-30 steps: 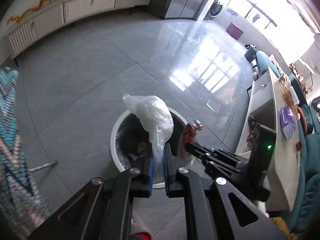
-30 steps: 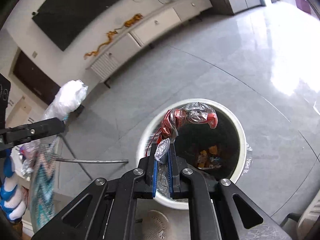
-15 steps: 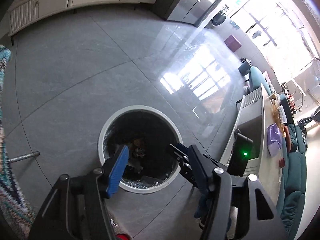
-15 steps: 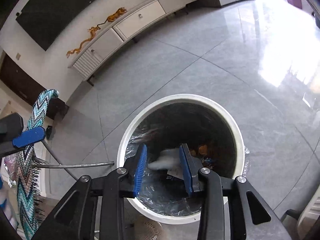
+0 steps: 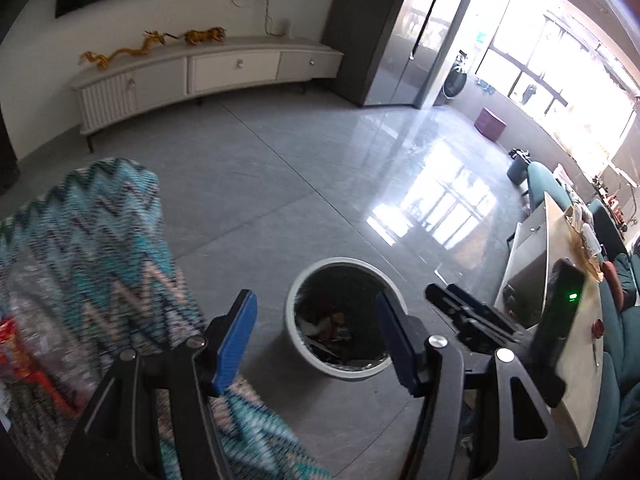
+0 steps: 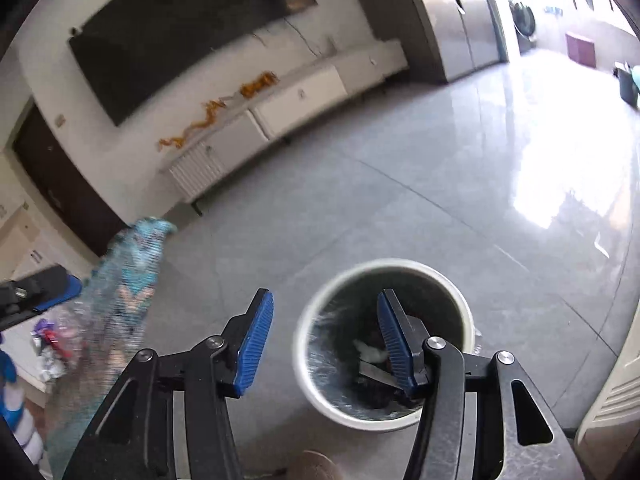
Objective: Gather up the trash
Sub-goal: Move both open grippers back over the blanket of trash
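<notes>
Left gripper: blue-padded fingers spread apart, nothing between them. Right gripper: jaws opening, blue pads clear of any object; the right-hand finger overlaps the bin's mouth in the view.

Below and beyond both grippers, a round white trash bin stands upright on the floor, mouth facing up, its axis vertical. A dark liner covers its inside wall. Trash lies at the bottom: orange and pale scraps in the left wrist view, a white crumpled piece in the right wrist view; individual items cannot be identified.

Floor: large glossy grey tiles with strong window glare. A zigzag-patterned teal cloth, blurred, hangs to the left of the bin. Far wall: a low white TV cabinet bearing golden dragon figures, a dark screen above. At right in the left wrist view, a pale table beside a teal sofa.
</notes>
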